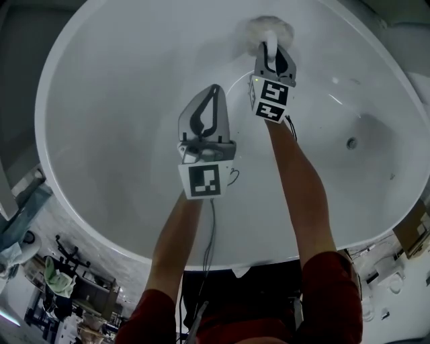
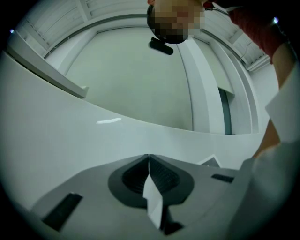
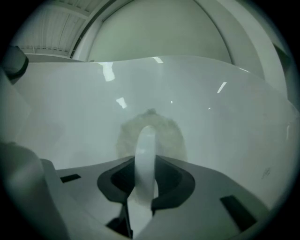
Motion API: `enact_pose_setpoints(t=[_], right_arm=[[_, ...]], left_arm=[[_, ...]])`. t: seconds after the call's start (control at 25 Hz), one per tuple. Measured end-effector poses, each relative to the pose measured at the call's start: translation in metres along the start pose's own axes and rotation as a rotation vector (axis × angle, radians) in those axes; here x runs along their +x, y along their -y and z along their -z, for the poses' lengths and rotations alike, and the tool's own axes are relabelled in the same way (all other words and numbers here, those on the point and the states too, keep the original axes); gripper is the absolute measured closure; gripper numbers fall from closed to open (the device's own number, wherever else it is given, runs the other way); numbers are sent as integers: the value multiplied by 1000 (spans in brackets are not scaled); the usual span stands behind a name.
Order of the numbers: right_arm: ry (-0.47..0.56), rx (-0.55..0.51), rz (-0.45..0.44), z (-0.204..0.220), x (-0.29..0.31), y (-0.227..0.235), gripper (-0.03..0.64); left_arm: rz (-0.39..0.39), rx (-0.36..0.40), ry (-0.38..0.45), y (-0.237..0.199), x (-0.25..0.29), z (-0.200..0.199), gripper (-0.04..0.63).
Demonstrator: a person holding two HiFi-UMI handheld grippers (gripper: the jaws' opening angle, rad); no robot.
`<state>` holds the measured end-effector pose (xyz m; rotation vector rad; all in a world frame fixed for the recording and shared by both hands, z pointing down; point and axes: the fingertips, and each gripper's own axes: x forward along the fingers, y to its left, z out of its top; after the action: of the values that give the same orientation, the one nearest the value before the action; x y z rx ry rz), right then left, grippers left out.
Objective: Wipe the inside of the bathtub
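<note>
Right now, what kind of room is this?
Probably a bathroom: there is a big white bathtub with a drain, and the right tool holds a fluffy scrubber at the tub's inside wall.

At the lower left of the head view, a pale floor (image 1: 84, 225) is carrying a clutter of things. A green cloth (image 1: 59, 279) is hanging over a dark rack (image 1: 84, 289), and a bluish cloth (image 1: 23, 208) is lying near the picture's edge. At the right edge a cardboard box (image 1: 411, 232) is standing, with small white things (image 1: 386, 272) lying near it, too small to tell. In the left gripper view a slatted ceiling (image 2: 112, 7) is showing overhead, and a white pillar (image 2: 201, 89) is running down beside a dark narrow strip (image 2: 226, 112). Slatted panels (image 3: 51, 37) are showing at the right gripper view's upper left.
</note>
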<state>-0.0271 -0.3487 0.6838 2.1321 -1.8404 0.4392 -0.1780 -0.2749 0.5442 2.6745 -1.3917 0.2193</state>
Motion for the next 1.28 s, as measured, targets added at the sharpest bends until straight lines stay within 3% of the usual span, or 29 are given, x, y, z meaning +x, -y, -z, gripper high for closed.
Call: enact_pose_setpoints(t=[0.12, 0.32, 0.52, 0.64, 0.92, 1.12, 1.28], right_arm=[[-14, -6, -12, 11, -3, -3, 526], [-19, -63, -58, 2, -41, 20, 526], [-1, -119, -77, -6, -50, 44, 526], [3, -137, -68, -7, -50, 59, 526], [-7, -120, -30, 22, -80, 146, 526], [-15, -97, 2, 30, -90, 182, 526], [-19, -104, 23, 25, -99, 185, 526]], left_arm=[[-2, -1, -20, 4, -6, 15, 580], [10, 17, -27, 48, -20, -2, 580], [47, 25, -14, 81, -1, -11, 580], [80, 28, -16, 96, 17, -16, 580], [144, 48, -21, 182, 41, -11, 580], [168, 60, -29, 209, 53, -10, 580], [178, 58, -20, 207, 52, -20, 580]])
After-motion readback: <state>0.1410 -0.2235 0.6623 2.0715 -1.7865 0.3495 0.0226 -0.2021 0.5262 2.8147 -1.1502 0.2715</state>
